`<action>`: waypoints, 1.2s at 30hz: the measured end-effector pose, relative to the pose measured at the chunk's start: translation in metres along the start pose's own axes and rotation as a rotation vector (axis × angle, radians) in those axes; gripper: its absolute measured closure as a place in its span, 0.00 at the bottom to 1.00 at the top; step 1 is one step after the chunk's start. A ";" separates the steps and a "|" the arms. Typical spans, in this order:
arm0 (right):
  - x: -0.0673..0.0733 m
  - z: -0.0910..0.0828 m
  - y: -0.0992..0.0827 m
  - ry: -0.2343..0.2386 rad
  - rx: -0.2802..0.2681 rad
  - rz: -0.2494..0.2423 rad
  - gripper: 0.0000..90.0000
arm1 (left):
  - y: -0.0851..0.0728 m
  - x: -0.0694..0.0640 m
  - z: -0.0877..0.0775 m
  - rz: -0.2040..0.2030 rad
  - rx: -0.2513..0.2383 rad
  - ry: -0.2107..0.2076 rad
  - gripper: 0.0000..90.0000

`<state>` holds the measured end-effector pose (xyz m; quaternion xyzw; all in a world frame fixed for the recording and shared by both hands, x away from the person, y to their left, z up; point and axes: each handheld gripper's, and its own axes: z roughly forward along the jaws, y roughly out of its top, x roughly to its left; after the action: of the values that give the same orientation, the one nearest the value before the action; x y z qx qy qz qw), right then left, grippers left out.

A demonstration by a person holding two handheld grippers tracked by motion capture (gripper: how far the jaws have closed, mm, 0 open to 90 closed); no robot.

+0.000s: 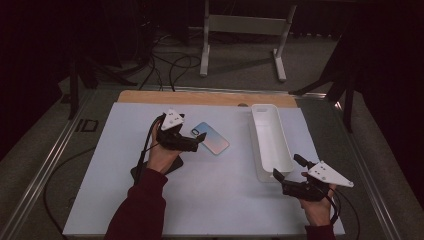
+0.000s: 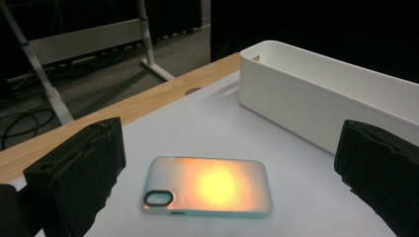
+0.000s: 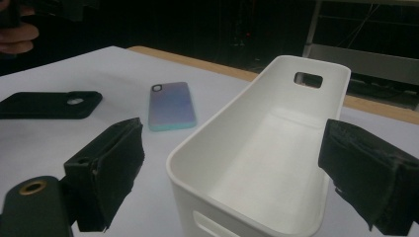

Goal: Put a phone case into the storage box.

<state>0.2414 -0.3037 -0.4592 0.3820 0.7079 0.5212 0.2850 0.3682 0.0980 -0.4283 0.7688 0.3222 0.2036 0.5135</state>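
A phone [image 1: 211,138] with a pastel blue-pink back lies face down on the white mat [image 1: 200,200], left of a long white bin [image 1: 270,141]. My left gripper [image 1: 200,141] hovers open at the phone's left end, without touching it. In the left gripper view the phone [image 2: 207,187] lies low between the wide-apart black pads [image 2: 79,173], glowing orange from a reflection. My right gripper [image 1: 289,168] stands open at the bin's near end. In the right gripper view the empty bin [image 3: 267,148] sits between the pads [image 3: 108,168], with the phone [image 3: 171,106] beyond it.
A black phone case [image 3: 49,104] lies on the mat, partly under the left hand [image 1: 162,157] in the high view. A wooden strip [image 1: 200,97] edges the table's far side. Beyond it are floor cables [image 1: 165,65] and a white stand [image 1: 245,30].
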 end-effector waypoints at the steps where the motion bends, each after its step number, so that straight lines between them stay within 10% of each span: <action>1: 0.000 0.000 0.000 0.000 0.000 0.001 0.11 | 0.001 0.000 0.002 0.005 0.003 -0.003 0.00; 36: 0.002 -0.001 0.001 0.009 -0.010 0.007 0.11 | 0.016 -0.005 0.092 0.028 0.186 -0.025 0.00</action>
<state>0.2400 -0.3027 -0.4584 0.3810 0.7051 0.5275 0.2820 0.4286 0.0302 -0.4489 0.8201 0.3223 0.1705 0.4410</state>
